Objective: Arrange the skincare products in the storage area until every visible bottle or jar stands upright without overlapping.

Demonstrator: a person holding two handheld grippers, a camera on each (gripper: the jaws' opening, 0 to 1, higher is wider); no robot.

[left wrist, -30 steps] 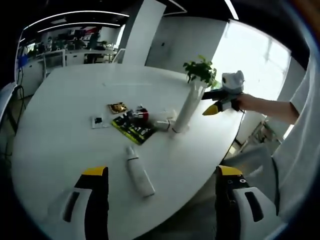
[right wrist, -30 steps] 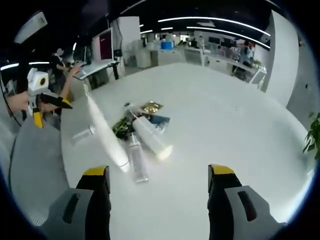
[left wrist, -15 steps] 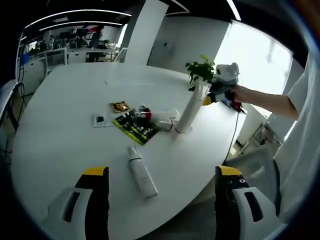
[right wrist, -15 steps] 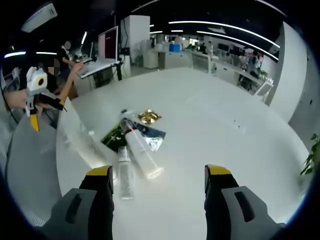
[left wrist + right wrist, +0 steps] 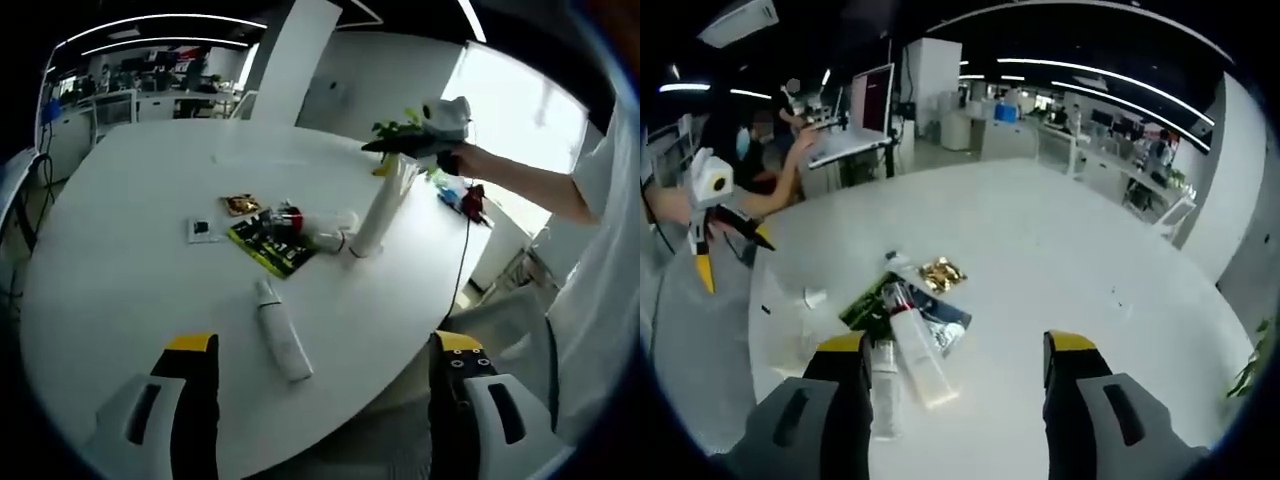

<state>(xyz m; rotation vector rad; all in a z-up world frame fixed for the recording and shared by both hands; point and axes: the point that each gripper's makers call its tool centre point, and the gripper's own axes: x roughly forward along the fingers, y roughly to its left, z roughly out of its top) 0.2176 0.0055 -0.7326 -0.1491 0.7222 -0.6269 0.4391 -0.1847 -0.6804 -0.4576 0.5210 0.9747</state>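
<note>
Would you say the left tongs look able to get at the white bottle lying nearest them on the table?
Probably yes: the left tongs are open, and the white bottle lies alone on bare table ahead of them, apart from the cluster of products.

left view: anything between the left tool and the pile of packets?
In the left gripper view, one white tube lies flat on the table between the left tool and the pile of packets. The rest of that stretch is bare tabletop.

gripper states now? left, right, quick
Left gripper: open, holding nothing, above the white table.
Right gripper: open, holding nothing, above the lying white tube.
</note>
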